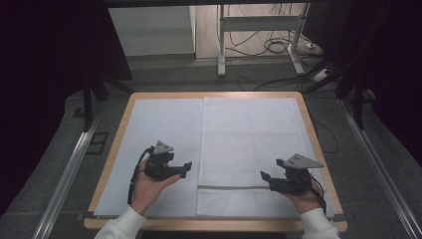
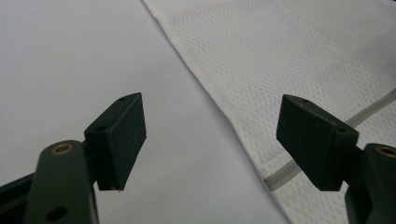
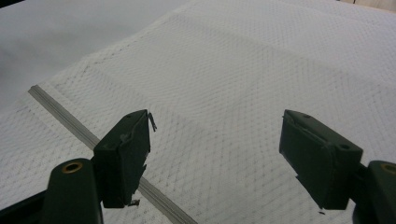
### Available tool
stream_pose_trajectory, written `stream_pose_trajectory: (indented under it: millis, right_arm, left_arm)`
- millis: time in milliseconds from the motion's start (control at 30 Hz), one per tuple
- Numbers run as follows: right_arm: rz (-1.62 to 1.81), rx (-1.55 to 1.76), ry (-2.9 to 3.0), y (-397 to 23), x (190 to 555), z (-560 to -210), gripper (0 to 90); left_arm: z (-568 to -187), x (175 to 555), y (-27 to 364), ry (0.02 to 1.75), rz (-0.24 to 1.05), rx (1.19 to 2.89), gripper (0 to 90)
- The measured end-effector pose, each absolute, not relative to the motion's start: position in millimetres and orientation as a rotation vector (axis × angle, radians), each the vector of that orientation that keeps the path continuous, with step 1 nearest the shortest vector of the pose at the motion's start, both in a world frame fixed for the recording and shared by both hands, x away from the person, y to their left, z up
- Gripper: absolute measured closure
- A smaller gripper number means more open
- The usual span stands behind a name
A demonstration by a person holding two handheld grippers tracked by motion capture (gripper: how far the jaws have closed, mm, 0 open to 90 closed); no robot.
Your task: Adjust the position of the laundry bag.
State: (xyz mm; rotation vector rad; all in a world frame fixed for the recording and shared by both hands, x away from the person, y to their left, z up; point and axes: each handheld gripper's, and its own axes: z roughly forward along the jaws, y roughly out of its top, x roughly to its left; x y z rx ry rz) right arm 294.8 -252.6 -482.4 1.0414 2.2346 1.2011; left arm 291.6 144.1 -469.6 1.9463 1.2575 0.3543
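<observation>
White mesh fabric, a flat laundry bag (image 1: 251,149) with a grey zipper (image 1: 234,187) crossing it near the lower edge, is lying spread over the right half of the table (image 1: 115,144) in the middle of the high view. It is sitting on a pale sheet (image 1: 164,134) that is covering the wooden top.

The left gripper (image 1: 185,169) is hovering left of centre in that frame, just off the bag's left edge, with its jaws standing wide apart and nothing between them. In the left gripper view that edge (image 2: 205,88) is running diagonally from the top middle down to the lower right, and the zipper's end (image 2: 280,175) is lying close to the right-hand jaw. The right gripper (image 1: 271,174) is hanging at the lower right of the high view, jaws likewise spread and empty, pointing across the mesh (image 3: 243,79) above the zipper (image 3: 70,116).

Both tools are probably flanking the zipper line to take hold of the bag there. Bare sheet is lying open to the left of the bag; the bag's right edge is running close to the table's rim.
</observation>
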Motion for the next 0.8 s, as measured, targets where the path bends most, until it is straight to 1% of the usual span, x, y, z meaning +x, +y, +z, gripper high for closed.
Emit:
stream_pose_trajectory:
  millis: [200, 400, 533, 800]
  right_arm:
    - [1.198, 1.044, 2.234, -253.1, 295.5, -483.2, 24.4]
    - [1.197, 1.04, 2.225, -254.1, 295.6, -482.9, 24.3]
    - [1.205, 1.038, 2.222, -253.4, 295.1, -482.6, 24.3]
    - [1.207, 1.057, 2.218, -253.6, 296.1, -483.8, 24.3]
  left_arm:
    - [-479.6, 296.3, 133.2, 1.256, 0.302, 1.977, 25.9]
    - [-489.5, 297.2, 123.3, 1.253, 0.268, 2.01, 30.4]
    - [-496.6, 296.9, 115.1, 1.24, 0.238, 2.041, 31.8]
    - [-502.6, 308.4, 113.8, 1.266, 0.14, 2.015, 35.1]
